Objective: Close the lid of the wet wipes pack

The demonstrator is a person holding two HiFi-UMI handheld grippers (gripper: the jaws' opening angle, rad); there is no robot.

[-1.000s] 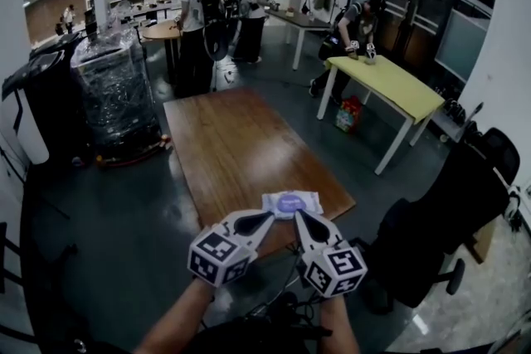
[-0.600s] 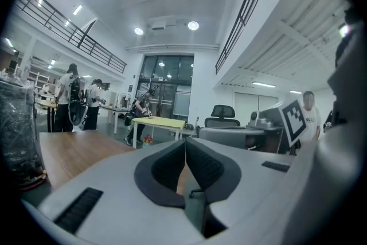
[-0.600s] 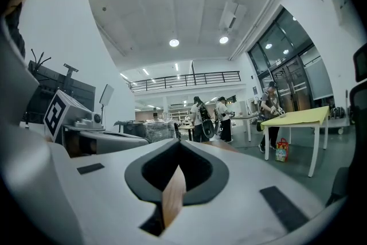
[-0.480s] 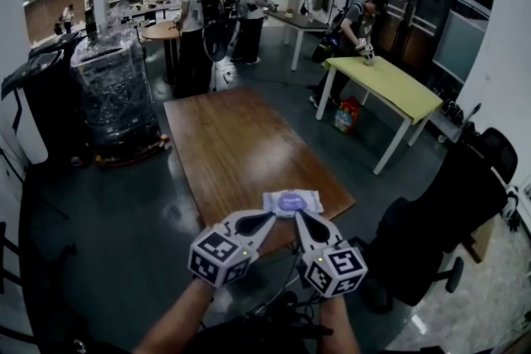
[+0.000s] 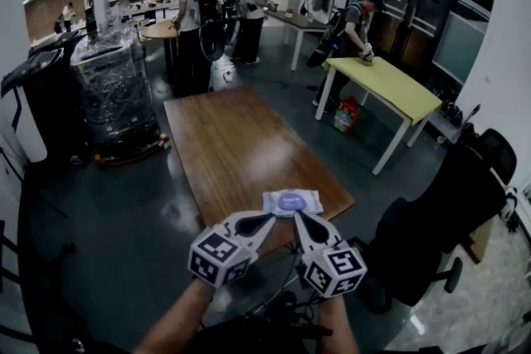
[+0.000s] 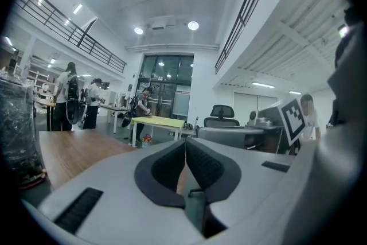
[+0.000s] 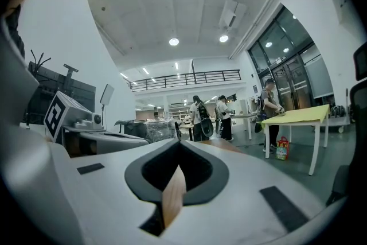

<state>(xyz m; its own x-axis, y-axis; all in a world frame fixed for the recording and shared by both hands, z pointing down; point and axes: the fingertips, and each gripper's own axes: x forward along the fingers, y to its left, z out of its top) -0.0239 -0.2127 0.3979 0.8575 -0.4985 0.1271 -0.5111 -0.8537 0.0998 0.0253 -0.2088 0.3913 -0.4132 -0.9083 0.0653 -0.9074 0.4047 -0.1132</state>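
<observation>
The wet wipes pack (image 5: 292, 201) lies flat on the wooden table (image 5: 228, 145), close to the table's near edge and towards its right corner; it is white with a bluish label in the middle, and whether its lid is up or down is too small to tell.

Just off that near edge, in front of the pack, both grippers hover side by side with tips pointed at it; neither touches it. The left gripper (image 5: 267, 218) has its jaws pressed together along their length, with nothing between them, as the left gripper view (image 6: 185, 143) shows. The right gripper (image 5: 300, 217) is the same in the right gripper view (image 7: 179, 143) — jaws meeting at the tips, nothing held, only a sliver of the brown tabletop showing through the gap behind the pads. Each carries its marker cube on the side away from the table, and a bare forearm runs down from each to the bottom of the head view.

Beyond the table's right side stands a yellow table (image 5: 395, 87), a person (image 5: 352, 29) bending over its far end and a red bag (image 5: 348, 113) on the floor under it; a black office chair (image 5: 448, 207) stands right of the table's near corner. Left of the table is a plastic-wrapped cart (image 5: 116, 95); past its far end — more people (image 5: 197, 8) stand at work tables.
</observation>
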